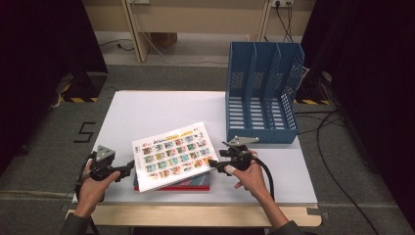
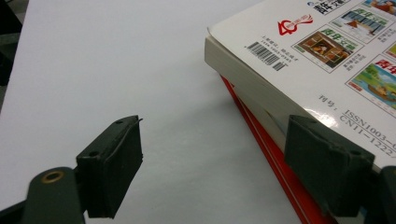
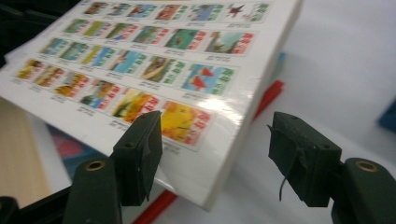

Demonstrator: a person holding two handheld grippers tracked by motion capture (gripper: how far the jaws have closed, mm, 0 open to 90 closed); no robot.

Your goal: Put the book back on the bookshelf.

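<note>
Flanking the thick white picture-covered magazine topping a book stack near the white table's front edge, left gripper and right gripper gape around its corners, nothing gripped, the blue three-slot file rack at the right edge unfilled.

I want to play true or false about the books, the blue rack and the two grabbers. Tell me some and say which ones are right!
1. The white book lies on top of a red book. True.
2. The blue rack is full of books. False: its slots are empty.
3. The right gripper has its jaws open around a corner of the white book. True.
4. The left gripper is at the far edge of the table. False: it is at the near side, beside the stack.
5. The white book's cover shows rows of small colourful pictures. True.
</note>
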